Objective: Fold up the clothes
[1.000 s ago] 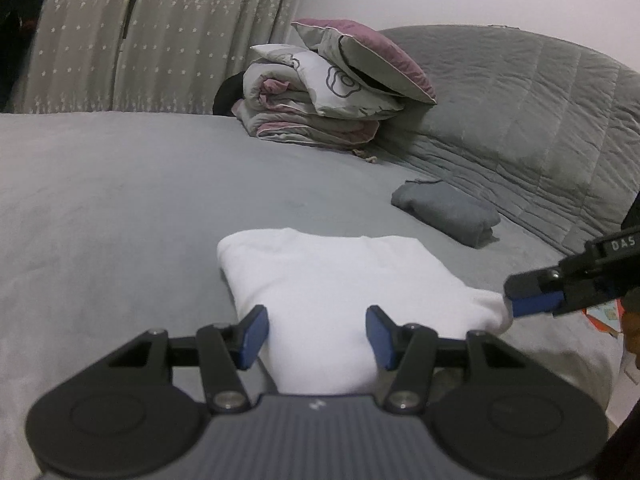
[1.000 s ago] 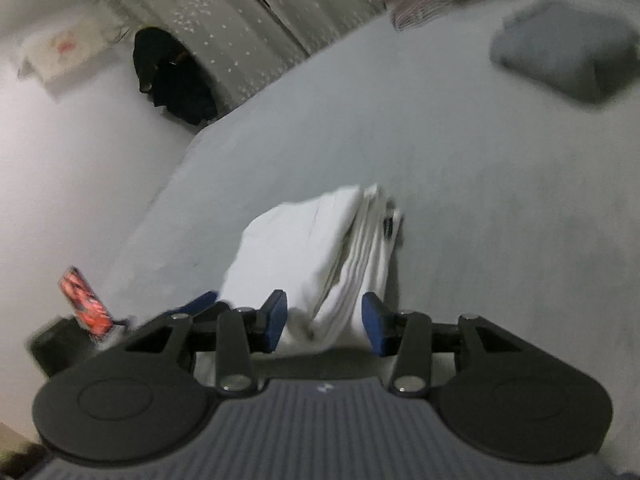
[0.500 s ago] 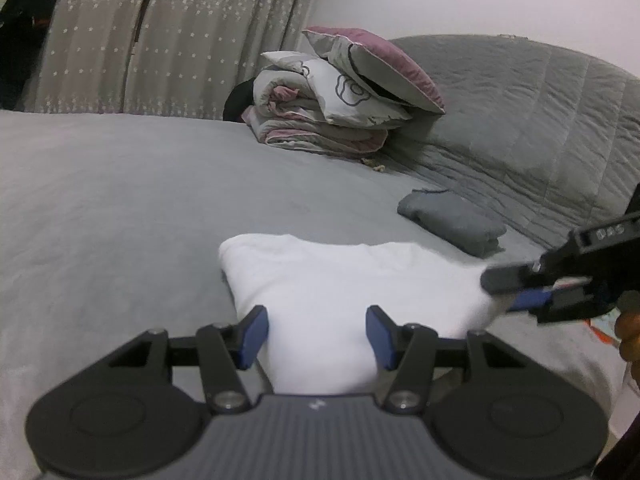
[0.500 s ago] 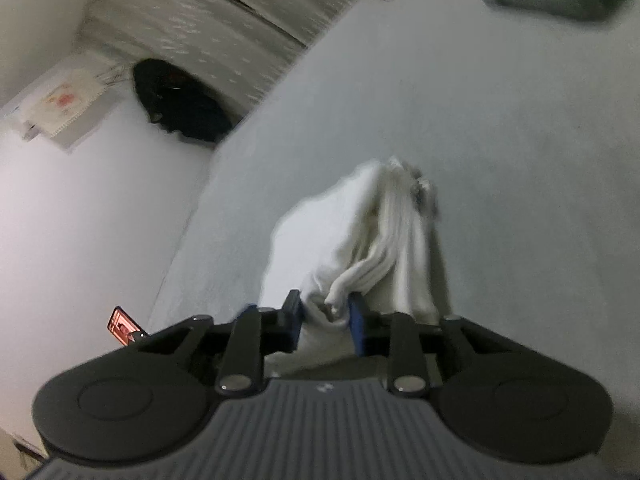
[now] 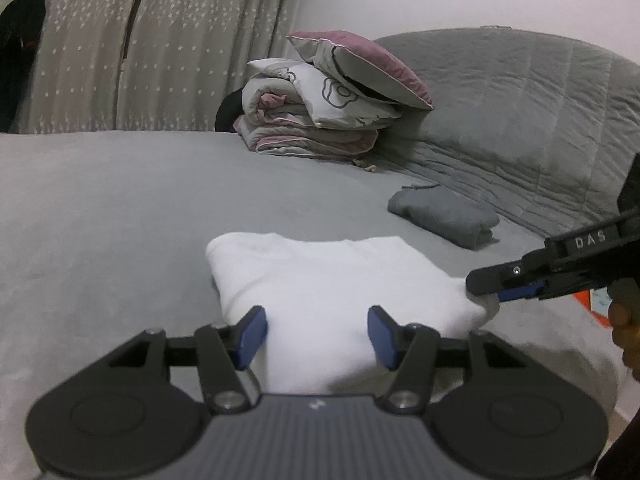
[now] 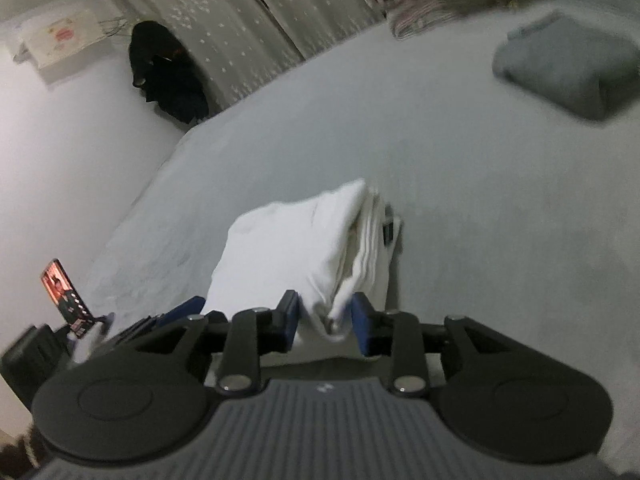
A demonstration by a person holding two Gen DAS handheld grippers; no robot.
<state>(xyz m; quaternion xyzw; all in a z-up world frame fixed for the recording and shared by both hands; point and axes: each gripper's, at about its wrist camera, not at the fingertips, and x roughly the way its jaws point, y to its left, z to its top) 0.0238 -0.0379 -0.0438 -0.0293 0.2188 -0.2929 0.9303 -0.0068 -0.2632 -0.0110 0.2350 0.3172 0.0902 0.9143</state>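
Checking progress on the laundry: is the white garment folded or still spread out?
Folded. The white garment lies as a compact bundle on the bed, with stacked layers showing along its edge.

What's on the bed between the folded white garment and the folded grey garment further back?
Nothing: in the left wrist view only bare grey bedspread lies between the folded white garment and the folded grey garment. The right wrist view shows the same.

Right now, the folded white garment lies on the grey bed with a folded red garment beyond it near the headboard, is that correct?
Not quite: the garment beyond the folded white garment is grey, not red, as the left wrist view shows. It does lie on the grey bed near the headboard.
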